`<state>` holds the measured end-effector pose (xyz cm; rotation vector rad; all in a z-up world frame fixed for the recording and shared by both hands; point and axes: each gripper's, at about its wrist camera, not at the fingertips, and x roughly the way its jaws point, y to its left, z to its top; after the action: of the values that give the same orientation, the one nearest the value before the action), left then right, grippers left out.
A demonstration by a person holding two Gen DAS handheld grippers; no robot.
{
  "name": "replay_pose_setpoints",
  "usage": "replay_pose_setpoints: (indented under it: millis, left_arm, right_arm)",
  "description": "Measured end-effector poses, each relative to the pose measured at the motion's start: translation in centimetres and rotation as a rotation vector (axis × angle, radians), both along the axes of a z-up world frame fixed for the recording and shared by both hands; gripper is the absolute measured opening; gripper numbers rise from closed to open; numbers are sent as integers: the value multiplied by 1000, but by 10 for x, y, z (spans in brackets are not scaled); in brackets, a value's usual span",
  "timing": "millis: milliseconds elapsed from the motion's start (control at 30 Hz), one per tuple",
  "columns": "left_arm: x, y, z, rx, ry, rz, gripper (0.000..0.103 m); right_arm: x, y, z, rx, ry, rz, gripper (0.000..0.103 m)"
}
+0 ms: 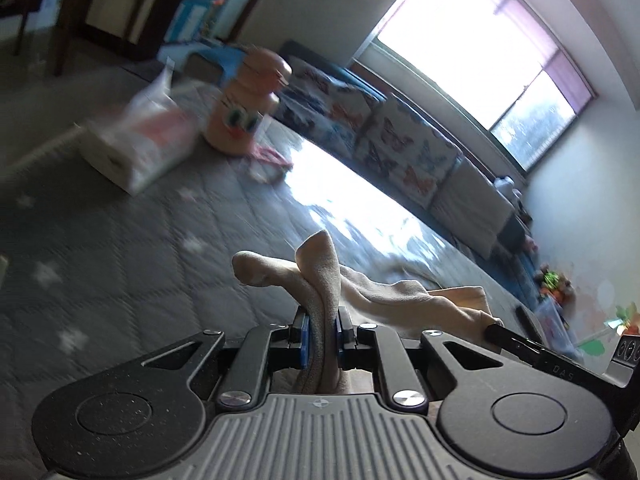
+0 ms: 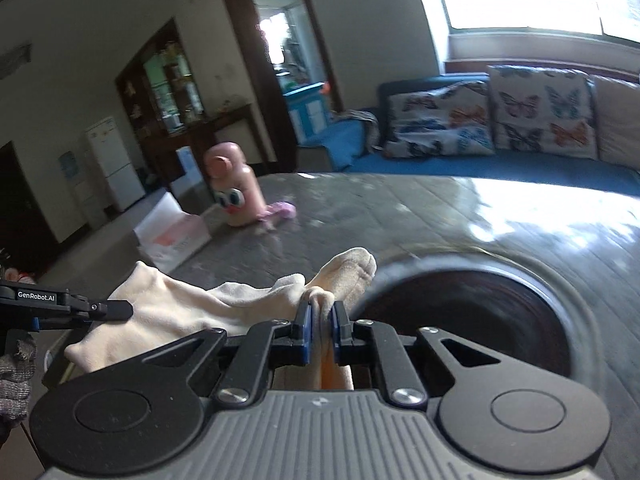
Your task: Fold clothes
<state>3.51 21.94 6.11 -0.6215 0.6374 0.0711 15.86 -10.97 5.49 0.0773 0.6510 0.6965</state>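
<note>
The left gripper point(image 1: 322, 338) was clamped tight on a bunched fold of a cream-coloured garment point(image 1: 320, 280), its blue-padded fingers point(image 1: 304, 340) pressed against the cloth on both sides. The right gripper point(image 2: 321, 336) was likewise pinched shut on another gathered fold of the same cream cloth point(image 2: 180, 304), which hung stretched between the two tools above a grey quilted surface point(image 1: 140, 248).

In the right wrist view the left tool's black arm reached in from the left edge, and white lettering on it read "GenRobot.AI" point(image 2: 36, 295). Below it showed a hand in a grey knitted glove point(image 2: 16, 380). In the left wrist view, faint letters on the other tool's arm point(image 1: 560, 368) seemed to read "DAS", though they were too dim to be sure.

Just right of the right gripper sat a round dark opening with a grey rim point(image 2: 472, 320); what it was could not be told.

Farther off on the quilted surface stood a pink bottle with cartoon eyes point(image 2: 234, 184), beside a white pack with pink, unreadable print point(image 2: 176, 236). Butterfly-print cushions point(image 2: 540, 112) lined a blue sofa point(image 2: 480, 164) beneath a bright window point(image 1: 480, 48).
</note>
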Motion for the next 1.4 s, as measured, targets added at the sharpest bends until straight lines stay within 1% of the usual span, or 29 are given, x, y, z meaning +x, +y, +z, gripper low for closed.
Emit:
replay_pose_setpoints:
  millis: [133,233,367,433,500,533,567,667,767,833,933,1200,1400]
  left_arm:
    - [-5,20,4,24,-8,55,14]
    - [-5,29,-2,29,14,80,14]
    - [-1,33,-20,39,83,93,14]
    - [1,34,-30,45,127,96,14]
    - [0,37,-35,57,146,103,15]
    - [-1,39,-36,64,153,107,16]
    - [-1,40,-38,70,160,110,16]
    - [-3,44,-34,100,152,118,21]
    - [-2,45,-28,128,133,124,23]
    - [2,43,-25,136,119,109,23]
    - [12,35,-26,148,121,76,23]
    - [43,22,-35,175,133,15,22]
    - [65,18,-46,195,157,-11,22]
  right_arm:
    - [14,26,0,15,-10,42,9]
    - [25,43,-7,17,2,59,9]
    - [37,58,-24,0,45,72,9]
    - [43,65,-36,-30,76,79,9]
    - [46,68,-45,-60,97,73,11]
    - [48,70,-51,-81,108,72,14]
    - [49,70,-53,-92,111,68,15]
    - [49,70,-53,-113,91,69,15]
    - [46,75,-47,-141,34,83,15]
    - [44,79,-42,-137,25,106,15]
    - [42,86,-41,-139,24,143,15]
    - [45,112,-50,-155,33,200,15]
    - [48,129,-57,-168,31,224,15]
